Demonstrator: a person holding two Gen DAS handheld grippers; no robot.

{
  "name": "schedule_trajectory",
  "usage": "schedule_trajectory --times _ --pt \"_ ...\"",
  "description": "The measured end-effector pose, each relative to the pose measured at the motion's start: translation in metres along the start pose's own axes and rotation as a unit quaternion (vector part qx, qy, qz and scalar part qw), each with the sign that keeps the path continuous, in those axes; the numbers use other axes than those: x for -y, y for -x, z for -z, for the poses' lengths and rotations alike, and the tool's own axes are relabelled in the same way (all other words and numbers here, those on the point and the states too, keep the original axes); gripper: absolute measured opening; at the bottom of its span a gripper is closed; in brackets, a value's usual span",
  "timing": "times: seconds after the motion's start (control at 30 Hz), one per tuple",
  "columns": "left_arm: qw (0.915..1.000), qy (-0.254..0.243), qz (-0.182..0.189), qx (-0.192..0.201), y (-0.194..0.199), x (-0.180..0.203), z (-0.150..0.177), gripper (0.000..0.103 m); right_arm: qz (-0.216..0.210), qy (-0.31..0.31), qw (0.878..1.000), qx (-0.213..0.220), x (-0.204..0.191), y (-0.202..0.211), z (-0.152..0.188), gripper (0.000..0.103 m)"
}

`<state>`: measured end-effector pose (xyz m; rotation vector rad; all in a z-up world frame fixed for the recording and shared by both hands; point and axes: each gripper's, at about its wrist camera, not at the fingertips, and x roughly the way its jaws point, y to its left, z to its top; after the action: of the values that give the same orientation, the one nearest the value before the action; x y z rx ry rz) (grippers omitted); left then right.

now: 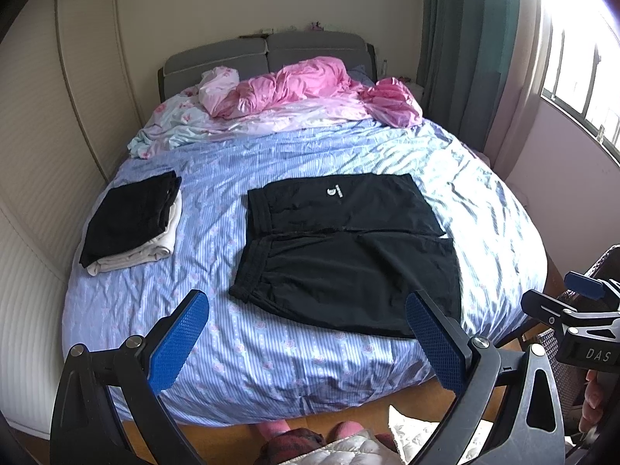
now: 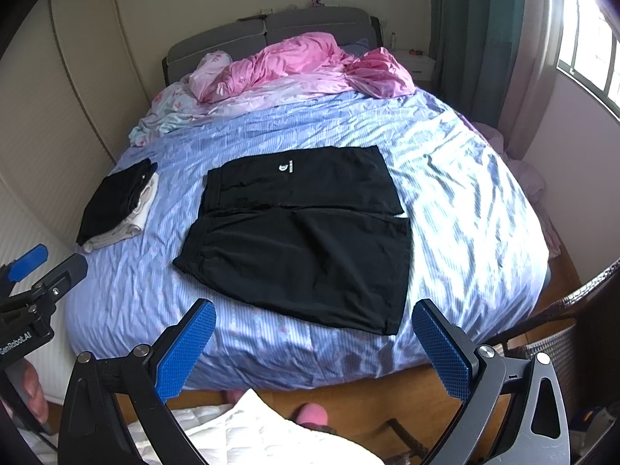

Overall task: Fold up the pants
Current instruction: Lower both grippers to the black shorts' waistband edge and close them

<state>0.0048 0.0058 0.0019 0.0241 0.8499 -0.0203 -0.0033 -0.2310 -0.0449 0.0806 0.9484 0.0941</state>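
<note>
The black pants (image 1: 348,255) lie spread flat on the blue striped bedsheet (image 1: 240,341), near the foot edge of the bed and slightly toward its window side; the waistband faces the wardrobe side, and a small white logo (image 1: 334,192) shows on the half farther from the foot edge. A seam or fold line runs across the middle of the garment. Beside the pants, toward the wardrobe side of the sheet and apart from them, sits a stack of folded clothes (image 1: 133,219), a black piece on top of a white one. Beyond the pants, at the head of the bed, a crumpled pink quilt (image 1: 298,85) lies against the grey headboard (image 1: 240,54). The left gripper (image 1: 306,343) is held off the foot of the bed, above the wooden floor, jaws spread wide, nothing between its blue pads. The right gripper (image 2: 316,347) is held likewise off the foot edge, jaws released and empty. Neither gripper touches the pants. A wicker basket (image 2: 558,345) stands on the floor off the bed's window-side corner.
</note>
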Motion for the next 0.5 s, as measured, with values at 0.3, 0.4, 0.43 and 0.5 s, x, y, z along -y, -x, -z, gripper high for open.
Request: schedule_trajectory --times 0.3,0.4,0.43,0.5 --pt "0.9987 -0.015 -0.041 -0.026 -0.038 -0.037 0.001 0.103 0.003 -0.014 0.999 -0.041 -0.020 -0.042 -0.003 0.103" --pt "0.9982 -0.015 -0.036 -0.046 -0.063 -0.057 -0.002 0.103 0.008 -0.035 0.998 -0.058 -0.027 -0.065 -0.005 0.103" --pt "0.9981 -0.012 -0.030 -0.053 -0.072 -0.063 -0.004 0.103 0.009 -0.044 0.997 -0.064 -0.029 -0.071 -0.007 0.103" --pt "0.9979 -0.007 -0.017 -0.062 -0.089 -0.076 -0.005 0.103 0.010 -0.070 0.995 -0.075 -0.031 -0.090 -0.009 0.103"
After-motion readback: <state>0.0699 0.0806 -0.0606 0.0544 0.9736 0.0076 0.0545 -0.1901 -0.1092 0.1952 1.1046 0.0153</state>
